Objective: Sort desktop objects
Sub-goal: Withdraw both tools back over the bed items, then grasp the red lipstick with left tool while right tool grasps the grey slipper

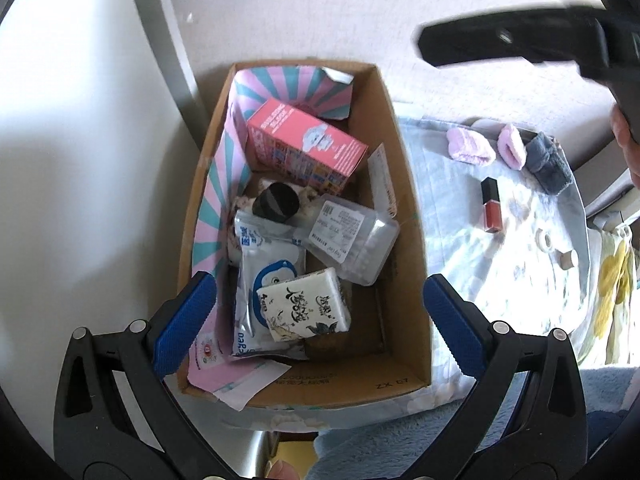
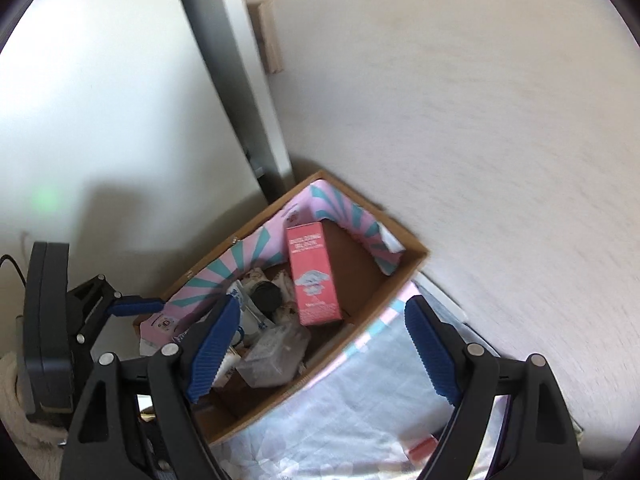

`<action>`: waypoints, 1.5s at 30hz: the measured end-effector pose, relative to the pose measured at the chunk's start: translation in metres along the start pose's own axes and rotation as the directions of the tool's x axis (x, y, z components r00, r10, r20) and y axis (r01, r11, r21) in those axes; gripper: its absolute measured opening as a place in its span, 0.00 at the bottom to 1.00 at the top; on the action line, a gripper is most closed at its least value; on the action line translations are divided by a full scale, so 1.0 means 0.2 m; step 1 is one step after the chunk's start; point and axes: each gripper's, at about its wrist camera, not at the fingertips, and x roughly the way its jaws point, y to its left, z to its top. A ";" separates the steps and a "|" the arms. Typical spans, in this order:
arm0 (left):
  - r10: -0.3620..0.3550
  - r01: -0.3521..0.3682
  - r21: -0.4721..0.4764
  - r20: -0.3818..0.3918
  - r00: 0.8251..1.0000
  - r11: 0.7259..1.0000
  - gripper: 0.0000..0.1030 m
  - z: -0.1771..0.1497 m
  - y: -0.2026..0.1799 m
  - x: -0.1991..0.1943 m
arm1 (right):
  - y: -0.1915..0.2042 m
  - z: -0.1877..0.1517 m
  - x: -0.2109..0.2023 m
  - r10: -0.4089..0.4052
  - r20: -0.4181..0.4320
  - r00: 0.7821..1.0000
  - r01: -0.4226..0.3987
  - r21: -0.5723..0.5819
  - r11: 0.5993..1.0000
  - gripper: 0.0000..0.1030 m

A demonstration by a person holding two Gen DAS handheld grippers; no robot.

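A cardboard box [image 1: 396, 184] sits on a pale floral cloth [image 1: 480, 272]. Inside lie a pink carton [image 1: 304, 144], a black round lid [image 1: 278, 202], a clear swab case [image 1: 352, 240], a wipes pack [image 1: 264, 276] and a tissue pack [image 1: 304, 308]. My left gripper [image 1: 318, 284] hangs open over the box's near end, holding nothing. In the right wrist view my right gripper [image 2: 322, 304] is open and empty above the box [image 2: 400, 272] and the pink carton [image 2: 314, 276]. On the cloth lie a red lipstick [image 1: 492, 206], two pink socks [image 1: 470, 146] and a grey sock [image 1: 548, 164].
A pink-and-teal striped bag [image 1: 224, 184] lines the box's left wall. A tape roll [image 1: 546, 238] and a small cylinder [image 1: 568, 260] rest on the cloth's right side. A white wall with a grey post [image 1: 168, 40] stands behind the box. A hand [image 1: 624, 136] shows at the right edge.
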 end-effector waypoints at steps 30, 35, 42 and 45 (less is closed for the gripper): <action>-0.216 0.211 0.291 -0.013 0.976 0.933 0.98 0.25 -0.99 0.22 | -0.82 -1.38 -0.64 -0.278 -0.088 0.957 0.281 0.525 0.803 0.79; -0.200 0.196 0.268 -0.011 0.980 0.943 0.93 0.23 -1.05 0.36 | -0.89 -1.47 -0.51 -0.258 -0.122 0.958 0.282 0.548 0.787 0.79; -0.114 0.121 0.278 -0.041 0.993 0.953 0.75 0.23 -1.17 0.57 | -1.04 -1.46 -0.41 -0.271 -0.152 0.950 0.311 0.477 0.822 0.80; -0.099 0.107 0.253 -0.047 0.994 0.962 0.68 0.25 -1.21 0.67 | -1.15 -1.42 -0.35 -0.281 -0.158 0.947 0.322 0.426 0.846 0.79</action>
